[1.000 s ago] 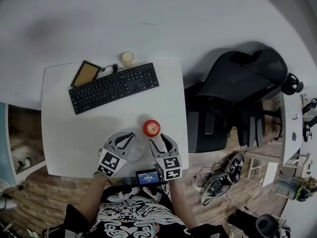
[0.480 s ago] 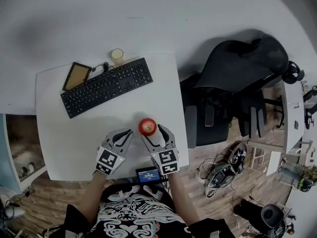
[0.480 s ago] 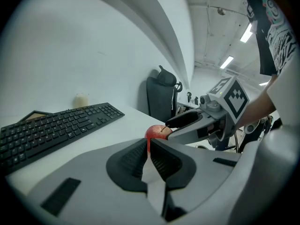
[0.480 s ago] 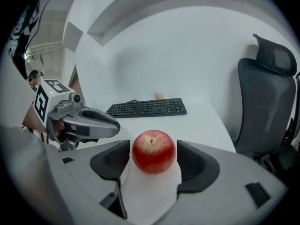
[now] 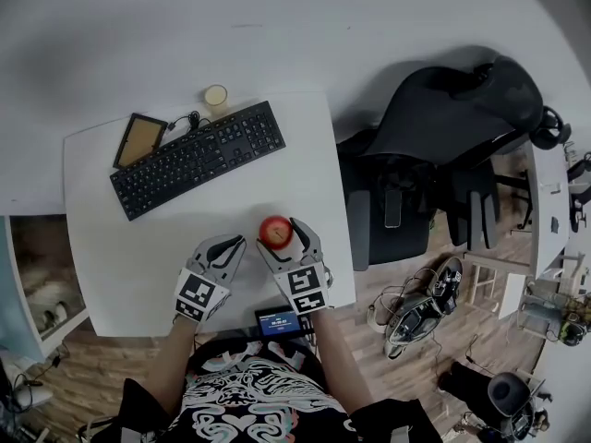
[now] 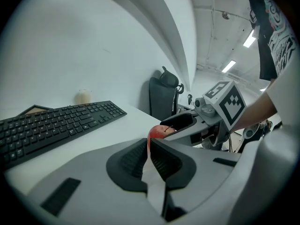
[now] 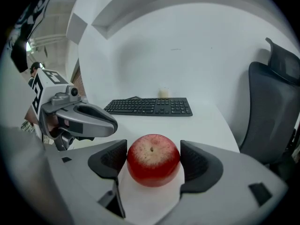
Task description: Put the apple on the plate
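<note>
A red apple (image 5: 275, 232) (image 7: 153, 159) stands on the white table (image 5: 120, 247) near its front right corner. My right gripper (image 5: 279, 236) has it between its jaws, which are opening; in the right gripper view the pads (image 7: 112, 159) flank the apple without pressing it. My left gripper (image 5: 233, 245) (image 6: 149, 150) rests just left of the apple, jaws nearly together with only a thin white sliver between them. From the left gripper view the apple (image 6: 159, 131) peeks out behind the jaws. I cannot make out a plate in any view.
A black keyboard (image 5: 199, 158) lies across the back of the table, with a framed tablet (image 5: 140, 139) at its left and a pale cup (image 5: 216, 95) behind it. A small screen device (image 5: 277, 322) sits at the front edge. A black office chair (image 5: 434, 155) stands right of the table.
The right gripper has come forward and spread its jaws, so the apple that stood ahead of it now sits between them. The left gripper has hardly moved.
</note>
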`<state>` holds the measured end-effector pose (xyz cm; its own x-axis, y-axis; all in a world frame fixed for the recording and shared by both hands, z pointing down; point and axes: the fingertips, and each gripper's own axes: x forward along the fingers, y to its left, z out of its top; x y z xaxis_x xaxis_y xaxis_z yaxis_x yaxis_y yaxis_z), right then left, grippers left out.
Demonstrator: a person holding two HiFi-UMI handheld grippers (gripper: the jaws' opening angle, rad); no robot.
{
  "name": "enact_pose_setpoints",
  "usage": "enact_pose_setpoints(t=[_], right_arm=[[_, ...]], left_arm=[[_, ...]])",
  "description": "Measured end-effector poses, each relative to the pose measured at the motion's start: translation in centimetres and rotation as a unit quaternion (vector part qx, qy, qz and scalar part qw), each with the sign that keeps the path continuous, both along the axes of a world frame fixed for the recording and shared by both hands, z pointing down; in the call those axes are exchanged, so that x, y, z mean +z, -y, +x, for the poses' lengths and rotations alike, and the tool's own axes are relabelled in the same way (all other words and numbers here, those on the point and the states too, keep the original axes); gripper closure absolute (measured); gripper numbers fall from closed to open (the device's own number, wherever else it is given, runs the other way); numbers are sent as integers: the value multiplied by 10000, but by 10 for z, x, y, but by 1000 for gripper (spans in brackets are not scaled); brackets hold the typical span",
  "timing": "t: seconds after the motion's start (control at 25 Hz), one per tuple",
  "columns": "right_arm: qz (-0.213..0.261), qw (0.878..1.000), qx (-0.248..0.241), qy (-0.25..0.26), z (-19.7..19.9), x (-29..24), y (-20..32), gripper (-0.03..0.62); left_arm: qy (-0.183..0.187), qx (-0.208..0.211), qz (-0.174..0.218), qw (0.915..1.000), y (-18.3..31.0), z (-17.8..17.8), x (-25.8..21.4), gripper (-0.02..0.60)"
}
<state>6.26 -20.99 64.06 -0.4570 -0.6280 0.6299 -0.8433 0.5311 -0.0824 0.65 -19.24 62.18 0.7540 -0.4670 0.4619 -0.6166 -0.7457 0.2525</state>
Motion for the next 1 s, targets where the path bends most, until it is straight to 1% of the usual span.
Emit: enact_pose_setpoints(t=[0.16, 0.36, 0.48, 0.8, 1.0], right_arm=[[-30, 10000, 26, 7, -1, 4, 1, 253], [-196, 9995, -134, 194, 2, 5, 2, 253], [-243, 9996, -87, 139, 3, 6, 5, 253], [-17, 10000, 40, 60, 1, 0, -2, 255], [81, 9998, 155, 70, 8, -6, -7, 255]], left_arm=[[-11, 37, -31, 10000, 0, -2, 5, 566], [-75, 82, -87, 9999, 1, 4, 4, 566], [-78, 109, -101, 9999, 1, 7, 4, 566], [-107, 0, -54, 9999, -1, -5, -3, 566], [-113, -19, 28, 9999, -3, -9, -7, 566]])
